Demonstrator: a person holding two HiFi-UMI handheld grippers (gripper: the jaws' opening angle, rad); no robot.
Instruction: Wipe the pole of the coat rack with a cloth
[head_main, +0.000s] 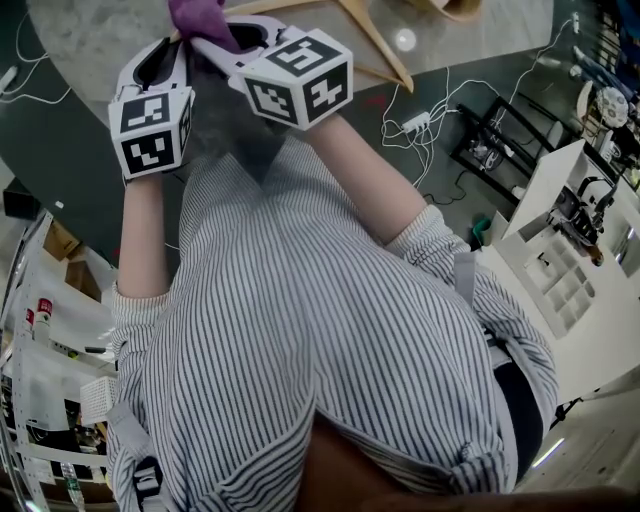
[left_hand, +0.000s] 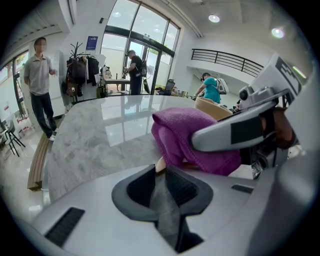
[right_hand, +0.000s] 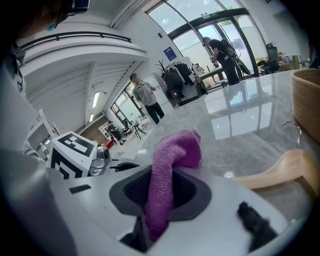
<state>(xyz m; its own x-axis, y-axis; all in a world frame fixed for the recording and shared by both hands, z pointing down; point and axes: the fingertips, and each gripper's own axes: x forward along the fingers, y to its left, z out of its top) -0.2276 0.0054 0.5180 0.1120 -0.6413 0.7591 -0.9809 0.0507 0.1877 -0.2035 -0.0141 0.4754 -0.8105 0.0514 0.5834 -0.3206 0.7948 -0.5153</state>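
Observation:
A purple cloth (head_main: 200, 15) hangs from my right gripper (head_main: 215, 40), which is shut on it; in the right gripper view the cloth (right_hand: 175, 155) runs up between the pads and flops over the tips. My left gripper (head_main: 175, 45) sits right beside it, jaws pressed together on a tan tip of the wooden hanger (left_hand: 160, 164). The cloth (left_hand: 185, 140) lies bunched on that hanger just beyond the left jaws. The hanger (head_main: 380, 50) rests on the marble table (head_main: 100, 40), its curved arm (right_hand: 280, 170) visible to the right.
A woven basket (right_hand: 307, 100) stands on the table past the hanger. Far across the room is a standing coat rack with clothes (left_hand: 77, 70), with people near it. A white shelf unit (head_main: 570, 230) and floor cables (head_main: 430, 120) lie to my right.

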